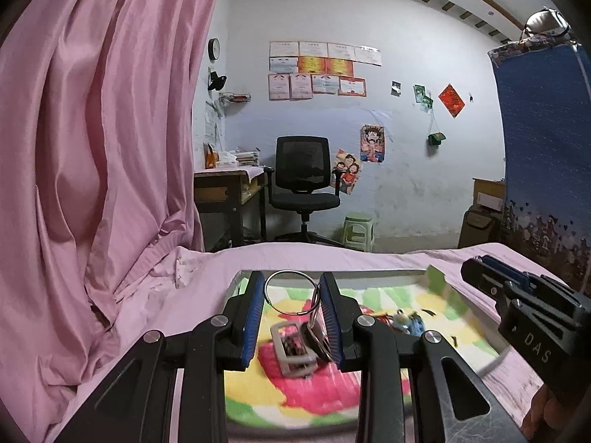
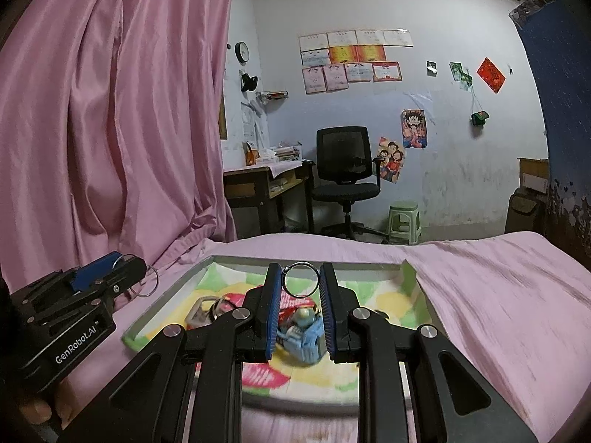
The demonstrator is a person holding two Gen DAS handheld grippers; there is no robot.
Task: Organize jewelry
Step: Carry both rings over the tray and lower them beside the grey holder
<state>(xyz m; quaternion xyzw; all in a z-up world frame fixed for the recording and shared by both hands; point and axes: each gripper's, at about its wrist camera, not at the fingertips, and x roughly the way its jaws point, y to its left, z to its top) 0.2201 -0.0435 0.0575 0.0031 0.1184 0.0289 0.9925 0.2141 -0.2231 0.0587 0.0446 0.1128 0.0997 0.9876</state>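
Left gripper (image 1: 291, 288) up close, low in the middle, blue pads (image 1: 255, 317) pinching a big silver ring (image 1: 291, 291) at its tips. Grey charm (image 1: 293, 349) and more small rings hanging from the big ring, between the pads. Under them, a tray (image 1: 332, 276) on a pink bed (image 1: 369, 254), lined with a red, yellow and green cloth (image 1: 314, 387). Blue toy (image 1: 406, 323) on the cloth, near the tray's right edge. Right gripper (image 1: 480, 277) at the right side, over the tray's right edge, its tip hard to make out. Pink curtain (image 1: 92, 129) on the left. Black chair (image 1: 303, 181), green stool (image 1: 358, 230) and desk (image 1: 221, 181) far back by the wall.
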